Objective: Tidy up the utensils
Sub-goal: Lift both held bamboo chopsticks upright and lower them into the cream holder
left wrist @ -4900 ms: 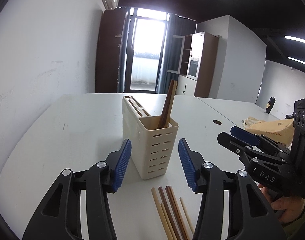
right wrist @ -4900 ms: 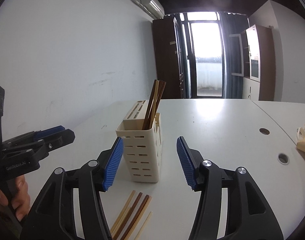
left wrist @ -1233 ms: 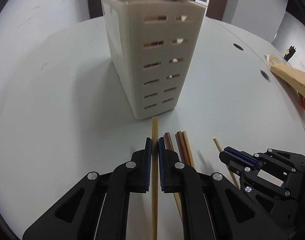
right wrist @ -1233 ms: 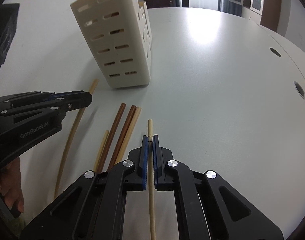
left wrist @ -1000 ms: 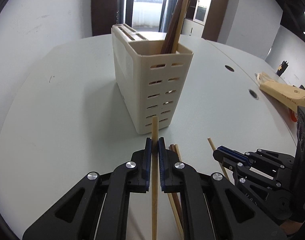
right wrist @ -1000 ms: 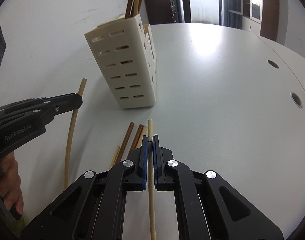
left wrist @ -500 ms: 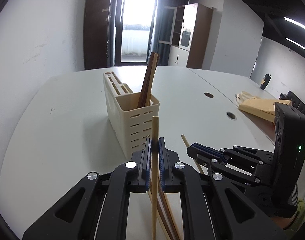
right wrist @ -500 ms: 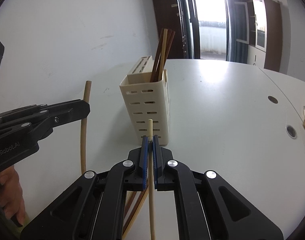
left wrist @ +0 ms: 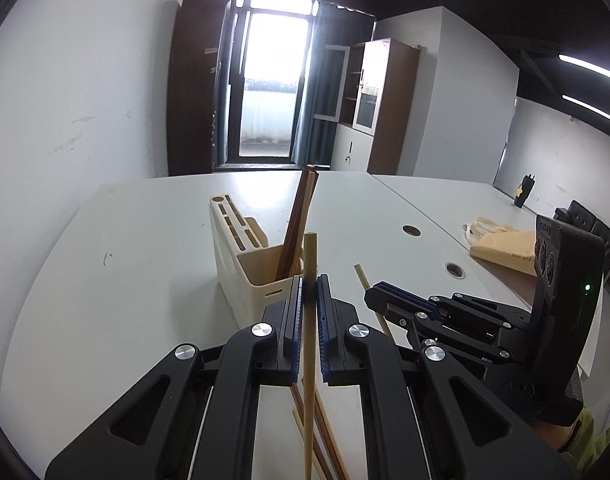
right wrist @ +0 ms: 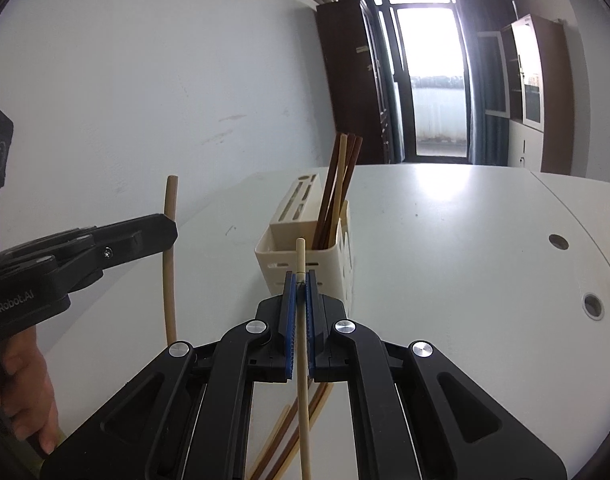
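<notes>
Backlit room — the window (left wrist: 273, 92) blows out white, glare on the table (right wrist: 445, 216), fisheye-bent dark corners.

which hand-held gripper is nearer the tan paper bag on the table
Right. The right hand-held gripper sits between the left hand-held gripper and the paper bag, off to their right.

Holder (left wrist: 241, 276): cream, slotted wall
Chopsticks in holder (right wrist: 337, 188): dark brown, 1 pale tan
Left gripper (left wrist: 310, 300): black, blue ribbed pads, holding tan chopstick (left wrist: 310, 264)
Right gripper (right wrist: 300, 292): black, blue pads, holding pale chopstick (right wrist: 299, 256)
Table (left wrist: 125, 280): white
Bag (left wrist: 505, 246), far right: tan
</notes>
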`<action>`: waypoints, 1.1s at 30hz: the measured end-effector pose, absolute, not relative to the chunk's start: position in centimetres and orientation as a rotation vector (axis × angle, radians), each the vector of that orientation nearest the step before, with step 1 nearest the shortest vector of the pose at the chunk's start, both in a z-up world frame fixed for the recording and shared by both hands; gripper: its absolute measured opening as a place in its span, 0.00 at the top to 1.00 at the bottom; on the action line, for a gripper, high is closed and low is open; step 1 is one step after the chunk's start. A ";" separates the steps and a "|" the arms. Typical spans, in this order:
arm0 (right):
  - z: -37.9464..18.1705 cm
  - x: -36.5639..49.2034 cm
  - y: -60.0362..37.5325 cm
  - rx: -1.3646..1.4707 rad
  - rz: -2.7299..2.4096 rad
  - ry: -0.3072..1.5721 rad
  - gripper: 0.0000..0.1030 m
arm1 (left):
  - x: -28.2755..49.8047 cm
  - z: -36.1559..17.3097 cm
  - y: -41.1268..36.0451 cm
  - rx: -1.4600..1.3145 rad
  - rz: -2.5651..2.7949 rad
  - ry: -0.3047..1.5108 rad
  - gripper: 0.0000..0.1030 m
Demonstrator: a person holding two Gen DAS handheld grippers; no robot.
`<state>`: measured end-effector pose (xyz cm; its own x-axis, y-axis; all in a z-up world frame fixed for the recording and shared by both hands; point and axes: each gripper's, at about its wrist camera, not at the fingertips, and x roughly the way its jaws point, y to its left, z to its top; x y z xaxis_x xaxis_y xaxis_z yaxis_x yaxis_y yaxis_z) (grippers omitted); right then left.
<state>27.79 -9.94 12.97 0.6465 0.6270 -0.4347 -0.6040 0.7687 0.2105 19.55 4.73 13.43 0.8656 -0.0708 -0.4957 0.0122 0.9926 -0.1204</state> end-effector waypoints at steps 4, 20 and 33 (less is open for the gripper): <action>13.4 28.9 -10.6 0.106 0.725 0.478 0.95 | 20.1 14.0 5.2 -0.128 -0.043 0.502 0.94; 15.1 30.9 -11.0 0.239 0.757 0.191 0.95 | 21.6 16.3 5.4 -0.119 -0.074 0.361 0.94; 14.4 31.3 -10.5 0.283 0.726 0.008 0.95 | 20.8 18.2 4.8 -0.077 0.011 0.149 0.94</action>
